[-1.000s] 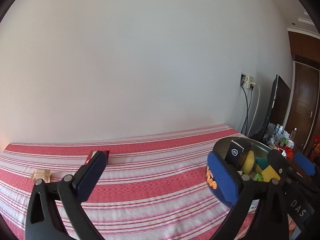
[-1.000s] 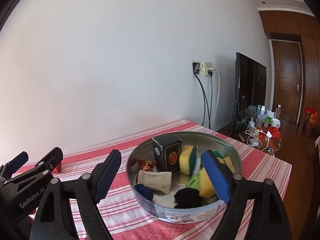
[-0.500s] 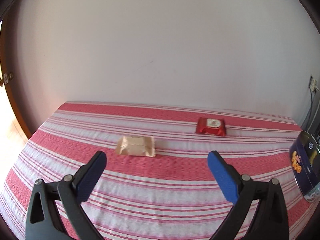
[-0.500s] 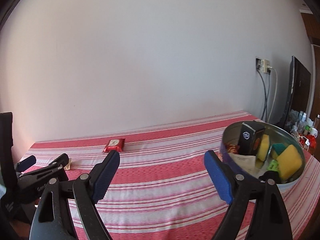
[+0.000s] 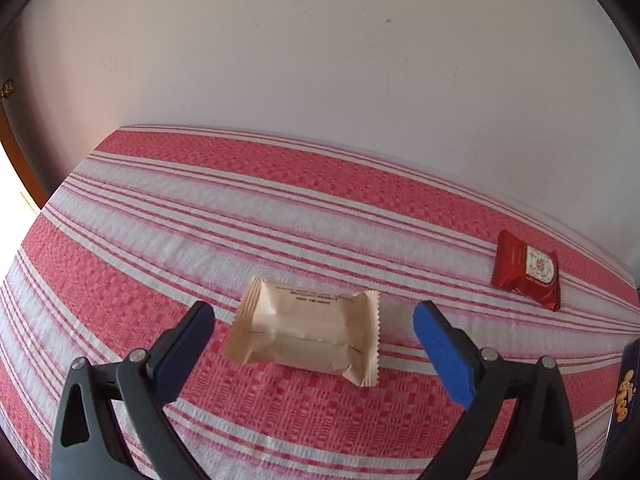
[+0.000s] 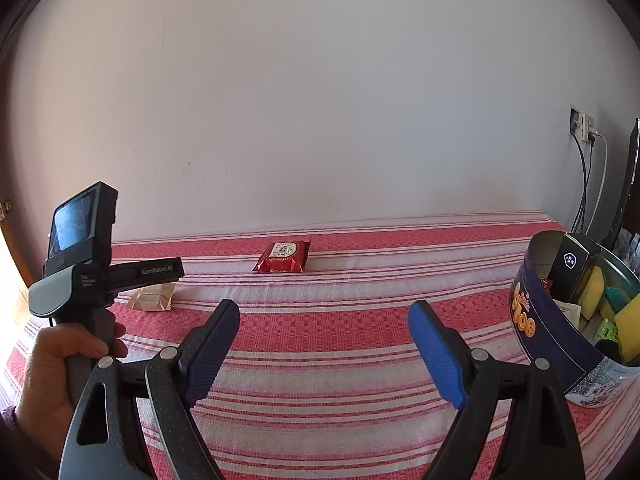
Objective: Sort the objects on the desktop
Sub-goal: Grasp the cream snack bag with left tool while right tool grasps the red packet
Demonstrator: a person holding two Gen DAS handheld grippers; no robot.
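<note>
A beige snack packet (image 5: 308, 334) lies on the red striped tablecloth (image 5: 280, 216). My left gripper (image 5: 314, 316) is open just above it, a blue pad on either side. A red snack packet (image 5: 526, 268) lies further back right; it also shows in the right wrist view (image 6: 282, 256). My right gripper (image 6: 324, 314) is open and empty over the cloth. The left tool's body (image 6: 92, 264) is at the left of the right wrist view, with the beige packet (image 6: 152, 298) partly hidden behind it. A round tin (image 6: 560, 344) at the right holds sponges, a dark box and packets.
A white wall runs along the table's far edge. A wall socket with cables (image 6: 584, 128) and a dark screen (image 6: 630, 176) stand at the far right. The tin's blue wall (image 5: 626, 392) shows at the right edge of the left wrist view.
Both grippers have swung left, away from the tin. My left gripper has come down close over the beige packet, which now lies between its open pads.
</note>
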